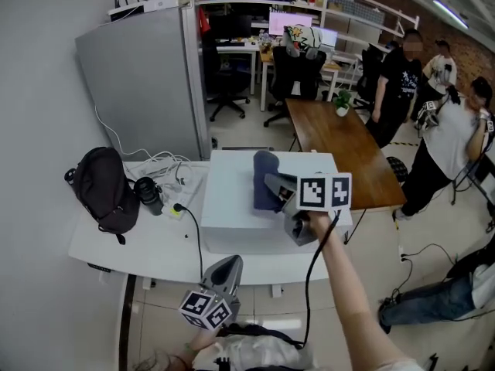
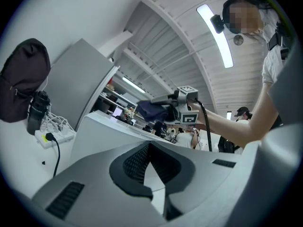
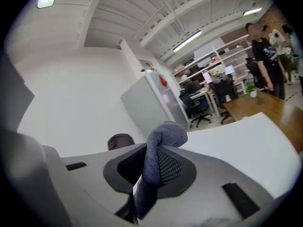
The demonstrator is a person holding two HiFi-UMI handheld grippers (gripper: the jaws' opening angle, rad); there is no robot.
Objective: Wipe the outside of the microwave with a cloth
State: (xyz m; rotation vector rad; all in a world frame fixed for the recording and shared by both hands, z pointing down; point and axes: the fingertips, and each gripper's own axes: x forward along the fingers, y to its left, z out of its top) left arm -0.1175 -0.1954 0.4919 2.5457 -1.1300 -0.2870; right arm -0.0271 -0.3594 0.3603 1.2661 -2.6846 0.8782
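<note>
Office room, white desk (image 1: 139,246). Right gripper (image 1: 272,185) pinching blue-grey cloth (image 1: 263,178) over middle of microwave (image 1: 232,211) top, contact unclear. Microwave at desk's right end. Left gripper (image 1: 229,269) pressed together, empty, past desk's front edge. Risks: cloth slipping from pinch under drag; unbraced microwave sliding toward cable (image 1: 193,238), backpack (image 1: 104,188).

Desk clutter I see
A black backpack (image 1: 103,188) sits on the white desk (image 1: 155,246) near a power strip (image 1: 176,209); 3 people (image 1: 398,83) stand by a wooden table (image 1: 340,145).

Head view overhead; gripper views low, close; microwave (image 1: 232,207) shared.
</note>
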